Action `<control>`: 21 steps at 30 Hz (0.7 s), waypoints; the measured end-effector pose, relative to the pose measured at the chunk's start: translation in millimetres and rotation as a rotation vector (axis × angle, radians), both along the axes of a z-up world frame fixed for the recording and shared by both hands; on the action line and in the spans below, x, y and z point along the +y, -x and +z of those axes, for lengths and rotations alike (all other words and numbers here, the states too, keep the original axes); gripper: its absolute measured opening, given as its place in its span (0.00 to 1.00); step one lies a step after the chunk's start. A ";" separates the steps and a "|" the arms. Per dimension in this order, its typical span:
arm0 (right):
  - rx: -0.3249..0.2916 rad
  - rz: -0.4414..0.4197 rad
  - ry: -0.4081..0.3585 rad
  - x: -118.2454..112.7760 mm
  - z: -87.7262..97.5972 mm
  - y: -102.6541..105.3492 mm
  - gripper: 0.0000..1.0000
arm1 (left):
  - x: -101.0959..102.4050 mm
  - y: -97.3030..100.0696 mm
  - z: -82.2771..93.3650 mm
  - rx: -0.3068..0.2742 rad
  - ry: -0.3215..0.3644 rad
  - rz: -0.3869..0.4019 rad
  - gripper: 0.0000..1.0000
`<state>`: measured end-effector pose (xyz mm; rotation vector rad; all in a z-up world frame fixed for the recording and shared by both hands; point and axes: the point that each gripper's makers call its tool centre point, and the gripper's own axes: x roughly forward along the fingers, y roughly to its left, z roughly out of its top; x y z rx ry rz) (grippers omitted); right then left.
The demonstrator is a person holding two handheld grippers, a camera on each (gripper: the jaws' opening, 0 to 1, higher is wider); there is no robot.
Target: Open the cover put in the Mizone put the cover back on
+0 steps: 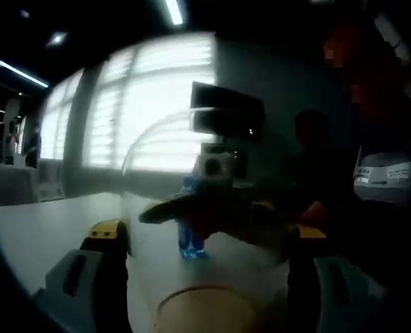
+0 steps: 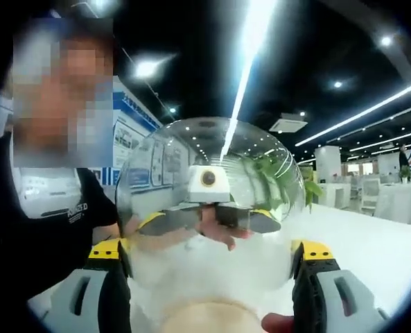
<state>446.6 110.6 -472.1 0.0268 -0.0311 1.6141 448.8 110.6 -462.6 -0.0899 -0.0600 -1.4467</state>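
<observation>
A clear glass dome cover (image 2: 212, 180) spans the gap between my right gripper's (image 2: 208, 260) jaws, which are shut against its sides. Through the glass I see my left gripper (image 2: 206, 216) facing me, a hand behind it. In the dim left gripper view the same cover (image 1: 143, 149) shows faintly between my left gripper's (image 1: 208, 243) jaws, which also hold its sides. Beyond it is my right gripper (image 1: 212, 208), and the blue Mizone bottle (image 1: 190, 239) stands upright on the white table (image 1: 46, 229). A round wooden piece (image 2: 205, 318) lies low between the jaws.
A person in a dark shirt (image 2: 46, 215) stands close on the left of the right gripper view. White tables and chairs (image 2: 399, 201) stand further back on the right. Bright windows (image 1: 150, 104) light the left gripper view, with a dark figure (image 1: 316, 166) behind the table.
</observation>
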 end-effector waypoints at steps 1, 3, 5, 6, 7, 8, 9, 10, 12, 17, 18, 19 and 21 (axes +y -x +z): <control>-0.003 -0.004 0.010 1.0 -0.1 0.3 0.90 | -0.6 -0.1 0.5 0.003 -0.002 0.001 0.81; -0.009 -0.007 0.022 1.8 0.0 1.1 0.90 | -2.1 0.9 1.3 0.003 -0.012 0.005 0.82; -0.017 -0.009 0.026 1.7 -0.3 1.7 0.90 | -3.2 1.1 1.7 0.002 -0.020 0.010 0.83; -0.020 -0.009 0.022 1.5 0.3 1.9 0.90 | -3.2 1.0 1.8 -0.001 -0.021 0.013 0.83; -0.030 -0.008 0.014 1.7 1.9 1.8 0.91 | -3.5 1.3 2.1 -0.003 -0.021 0.014 0.84; -0.042 -0.010 0.007 1.5 3.5 3.1 0.91 | -3.6 1.6 3.0 -0.012 -0.018 0.015 0.84; -0.053 -0.012 0.002 1.6 5.9 3.9 0.91 | -3.8 2.3 4.1 -0.022 -0.014 0.014 0.84; -0.058 -0.013 0.001 1.2 8.4 5.6 0.91 | -4.3 3.5 6.2 -0.030 -0.007 0.013 0.84; -0.060 -0.017 -0.004 0.7 15.0 7.6 0.91 | -4.9 5.9 12.3 -0.030 0.000 0.012 0.85; -0.051 -0.023 -0.002 -1.8 28.3 16.3 0.91 | -7.7 14.0 25.9 -0.017 0.014 0.010 0.85; -0.062 -0.022 -0.008 -2.2 29.6 18.1 0.91 | -7.9 16.1 26.8 -0.027 0.007 0.011 0.85; -0.067 -0.021 -0.008 -2.0 29.7 18.7 0.91 | -7.8 17.9 26.9 -0.038 -0.003 0.013 0.85; -0.075 -0.017 0.002 -0.4 26.3 19.8 0.91 | -7.8 19.4 24.4 -0.040 -0.029 0.017 0.85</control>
